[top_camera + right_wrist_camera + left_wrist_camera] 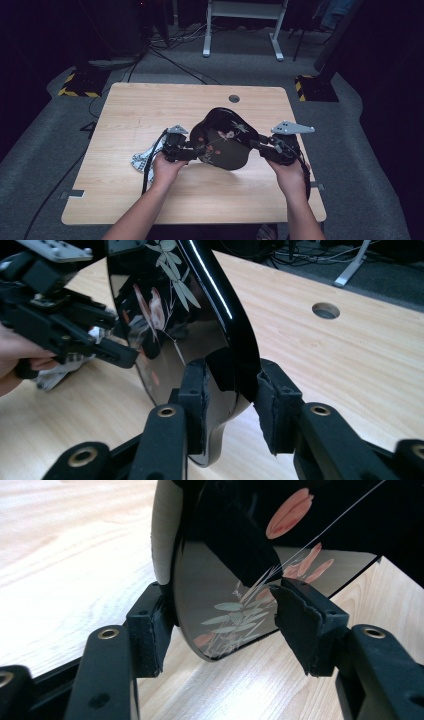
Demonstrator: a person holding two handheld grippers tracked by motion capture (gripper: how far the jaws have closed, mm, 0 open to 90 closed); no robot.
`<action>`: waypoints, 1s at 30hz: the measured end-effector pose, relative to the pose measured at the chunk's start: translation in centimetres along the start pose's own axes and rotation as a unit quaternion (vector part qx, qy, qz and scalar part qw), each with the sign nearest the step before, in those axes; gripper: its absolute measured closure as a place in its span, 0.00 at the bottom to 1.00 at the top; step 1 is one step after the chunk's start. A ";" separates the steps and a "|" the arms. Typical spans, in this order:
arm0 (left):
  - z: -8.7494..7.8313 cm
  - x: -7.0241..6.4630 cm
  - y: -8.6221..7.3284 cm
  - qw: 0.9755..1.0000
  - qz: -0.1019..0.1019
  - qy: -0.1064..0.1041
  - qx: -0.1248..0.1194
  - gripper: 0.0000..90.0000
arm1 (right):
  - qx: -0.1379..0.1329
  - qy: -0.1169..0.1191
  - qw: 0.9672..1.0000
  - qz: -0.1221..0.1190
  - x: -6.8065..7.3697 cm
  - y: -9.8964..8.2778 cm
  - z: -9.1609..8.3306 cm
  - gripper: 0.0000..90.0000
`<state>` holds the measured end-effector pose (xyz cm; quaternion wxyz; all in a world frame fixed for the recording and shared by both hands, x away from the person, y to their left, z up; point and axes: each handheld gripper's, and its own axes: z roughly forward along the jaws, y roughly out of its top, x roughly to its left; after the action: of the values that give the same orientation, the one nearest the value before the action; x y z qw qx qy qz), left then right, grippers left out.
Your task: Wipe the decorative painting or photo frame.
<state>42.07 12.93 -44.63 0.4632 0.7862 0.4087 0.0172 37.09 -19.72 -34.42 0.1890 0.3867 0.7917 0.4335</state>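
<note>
Black lacquered tray [223,140], painted with leaves and pink petals, was held tilted above the middle of the tabletop [125,110], between the two grippers. Right gripper [256,144] had its fingers [195,390] part-closed astride the tray's raised rim, one pad on each face, apparently clamped, so it seemed to carry the weight. Left gripper [196,150] straddled the opposite edge. In the left gripper view one finger [150,630] lay against the underside, while the other [300,625] stood just at the painted face. The gap was about half open, and firm pressure could not be confirmed. Gripping opposite rims likely kept the glossy tray from swinging or slipping. A patterned cloth [142,159] lay on the tabletop beside the left hand [165,170].
</note>
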 end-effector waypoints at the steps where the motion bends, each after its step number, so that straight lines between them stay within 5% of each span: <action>1: -0.3 0.0 0.0 1.000 -0.004 0.006 -0.003 0.47 | 0.001 0.001 1.000 0.000 -0.1 0.3 0.2 0.75; 16: -0.6 1.7 -0.1 0.998 -0.045 0.048 -0.013 0.49 | 0.007 0.010 0.999 -0.037 -1.7 4.2 5.3 0.69; 23: -0.4 2.8 -0.1 0.996 -0.062 0.067 -0.010 0.48 | 0.018 0.001 0.999 -0.044 -1.6 4.4 7.2 0.67; 30: -0.4 3.0 -0.1 0.996 -0.065 0.062 -0.012 0.47 | 0.016 -0.003 0.999 -0.044 -1.4 4.2 7.6 0.64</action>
<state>43.82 15.22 -45.54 0.4467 0.7497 0.4867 0.0408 44.69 -15.28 -35.18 0.2040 0.3557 0.8144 0.4107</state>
